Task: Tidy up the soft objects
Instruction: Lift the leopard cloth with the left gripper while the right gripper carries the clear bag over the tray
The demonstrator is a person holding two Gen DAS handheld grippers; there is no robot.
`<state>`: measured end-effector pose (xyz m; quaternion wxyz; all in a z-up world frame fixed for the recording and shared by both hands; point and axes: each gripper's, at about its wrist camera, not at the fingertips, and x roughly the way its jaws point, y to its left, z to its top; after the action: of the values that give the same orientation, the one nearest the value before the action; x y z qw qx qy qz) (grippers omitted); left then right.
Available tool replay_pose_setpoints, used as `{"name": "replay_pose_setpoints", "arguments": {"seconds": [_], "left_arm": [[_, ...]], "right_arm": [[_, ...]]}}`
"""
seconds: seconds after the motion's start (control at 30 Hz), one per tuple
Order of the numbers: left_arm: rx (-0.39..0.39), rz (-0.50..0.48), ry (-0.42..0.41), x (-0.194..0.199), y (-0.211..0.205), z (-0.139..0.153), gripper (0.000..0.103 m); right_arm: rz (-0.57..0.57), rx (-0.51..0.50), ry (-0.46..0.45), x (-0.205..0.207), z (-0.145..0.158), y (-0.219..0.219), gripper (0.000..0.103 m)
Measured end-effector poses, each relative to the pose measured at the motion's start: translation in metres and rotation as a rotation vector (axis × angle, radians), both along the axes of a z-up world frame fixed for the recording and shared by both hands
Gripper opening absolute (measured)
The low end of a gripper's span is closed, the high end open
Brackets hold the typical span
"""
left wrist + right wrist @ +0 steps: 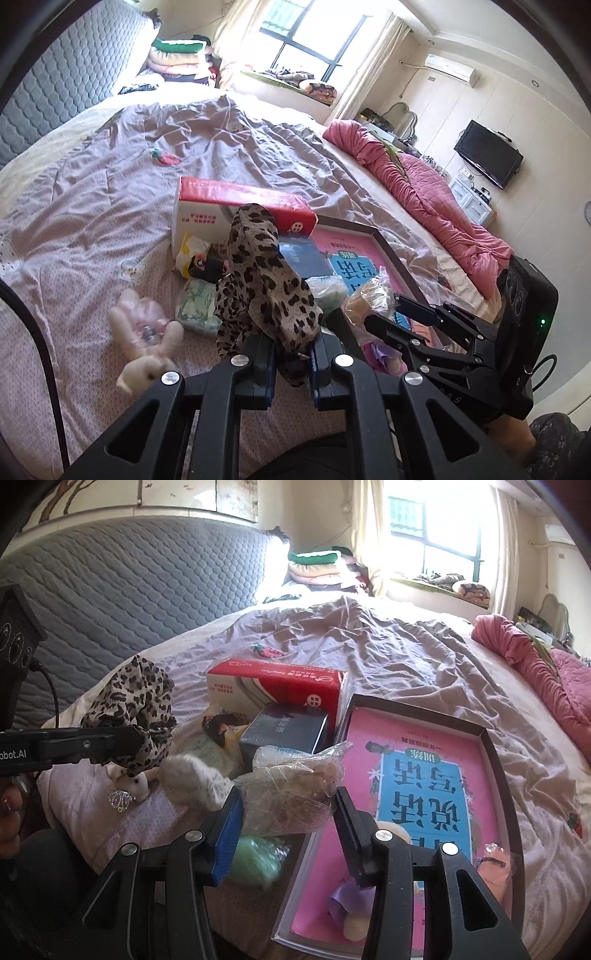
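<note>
Left tongs (291, 363) clenched on a leopard-print fabric scrunchie (264, 280), held up off the bed (92, 229). Right tongs (290, 818) part-spread, gripping a crinkly clear plastic bag with a brown soft item (291, 794) above the clutter. Best handled by keeping both grips firm and carrying each over a container before release, since the film may slip.

Dark-rimmed shallow box (491, 746): pink and blue book, lilac cone, small pink pieces. Red and white carton (277, 685): contents hidden.
</note>
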<state>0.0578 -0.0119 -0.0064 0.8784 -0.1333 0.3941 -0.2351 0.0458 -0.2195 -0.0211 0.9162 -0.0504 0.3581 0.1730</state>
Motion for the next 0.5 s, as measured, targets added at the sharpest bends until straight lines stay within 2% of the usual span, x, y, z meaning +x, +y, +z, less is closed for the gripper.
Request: {"name": "replay_pose_setpoints", "arguments": {"seconds": [0.5], "left_arm": [[0.009,-0.052,-0.048,-0.01,-0.028,0.018,0.014]], "right_arm": [[-0.049,0.05,-0.055,-0.007,0.023,-0.024,0.049]]}}
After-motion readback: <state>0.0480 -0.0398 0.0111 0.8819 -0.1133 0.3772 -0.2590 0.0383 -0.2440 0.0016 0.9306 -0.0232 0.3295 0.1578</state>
